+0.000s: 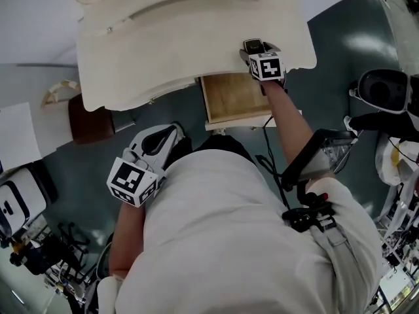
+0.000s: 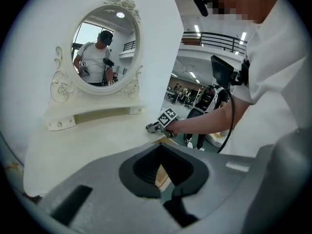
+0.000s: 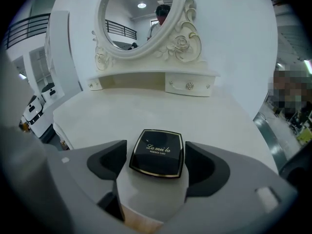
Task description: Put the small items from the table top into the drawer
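Note:
A black square powder compact [image 3: 157, 150] with gold lettering lies flat near the front edge of the cream dressing table [image 1: 183, 38]. My right gripper [image 3: 156, 162] stands open around it, one pad on each side with a small gap to either. In the head view this gripper [image 1: 256, 47] sits at the table's front right edge, just above the pulled-out wooden drawer [image 1: 230, 98]. My left gripper [image 1: 171, 132] hangs low by the person's body, away from the table. In its own view the jaws [image 2: 171, 191] are shut with nothing in them.
An oval carved mirror [image 3: 139, 18] rises at the back of the table over a shelf with small knobbed drawers [image 3: 189, 86]. A brown stool [image 1: 91, 120] stands left of the table. Cables and equipment crowd the floor at the right [image 1: 386, 90].

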`<control>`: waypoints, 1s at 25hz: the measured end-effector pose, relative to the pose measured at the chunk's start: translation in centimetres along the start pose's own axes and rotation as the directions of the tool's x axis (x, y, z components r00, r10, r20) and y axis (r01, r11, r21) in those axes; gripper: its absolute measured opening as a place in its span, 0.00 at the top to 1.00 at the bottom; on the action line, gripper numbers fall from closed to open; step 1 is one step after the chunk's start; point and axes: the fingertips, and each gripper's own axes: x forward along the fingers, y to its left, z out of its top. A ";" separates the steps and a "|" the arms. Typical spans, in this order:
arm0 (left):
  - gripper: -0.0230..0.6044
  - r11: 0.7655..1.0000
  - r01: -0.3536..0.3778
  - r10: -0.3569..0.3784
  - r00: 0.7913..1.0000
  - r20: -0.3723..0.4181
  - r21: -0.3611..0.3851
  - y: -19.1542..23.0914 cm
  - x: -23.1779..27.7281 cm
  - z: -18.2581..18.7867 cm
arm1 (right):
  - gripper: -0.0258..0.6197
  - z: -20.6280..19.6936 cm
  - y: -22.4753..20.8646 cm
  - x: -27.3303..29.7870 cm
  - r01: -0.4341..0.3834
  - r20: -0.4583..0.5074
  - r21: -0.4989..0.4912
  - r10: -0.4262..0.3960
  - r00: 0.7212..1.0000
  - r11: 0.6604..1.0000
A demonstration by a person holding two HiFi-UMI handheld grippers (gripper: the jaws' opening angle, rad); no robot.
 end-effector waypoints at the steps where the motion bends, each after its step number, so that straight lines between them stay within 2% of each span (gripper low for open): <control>1: 0.96 1.000 -0.010 0.010 1.000 0.002 -0.002 -0.3 -0.2 0.1 | 0.39 -0.2 -0.1 -0.1 0.001 -0.004 0.002 -0.001 1.000 1.000; 5: 0.96 1.000 -0.025 0.025 1.000 0.004 -0.001 -0.7 -0.4 0.4 | 0.43 -0.4 -0.6 -0.5 -0.001 0.003 0.014 0.001 1.000 1.000; 10: 0.96 1.000 -0.015 0.015 1.000 -0.003 0.006 0.4 -0.5 0.2 | 0.44 -0.4 -0.1 -0.4 -0.018 -0.004 0.039 0.018 1.000 0.999; 17: 0.96 0.999 0.015 -0.015 1.000 -0.010 0.032 -0.4 0.4 0.5 | 0.44 -1.8 0.1 -2.2 -0.050 0.014 0.047 0.050 0.999 0.998; 25: 0.96 0.997 0.063 -0.061 0.998 -0.022 0.049 0.0 2.1 -0.1 | 0.44 -4.3 4.5 -4.4 -0.155 0.014 0.027 0.154 0.988 0.988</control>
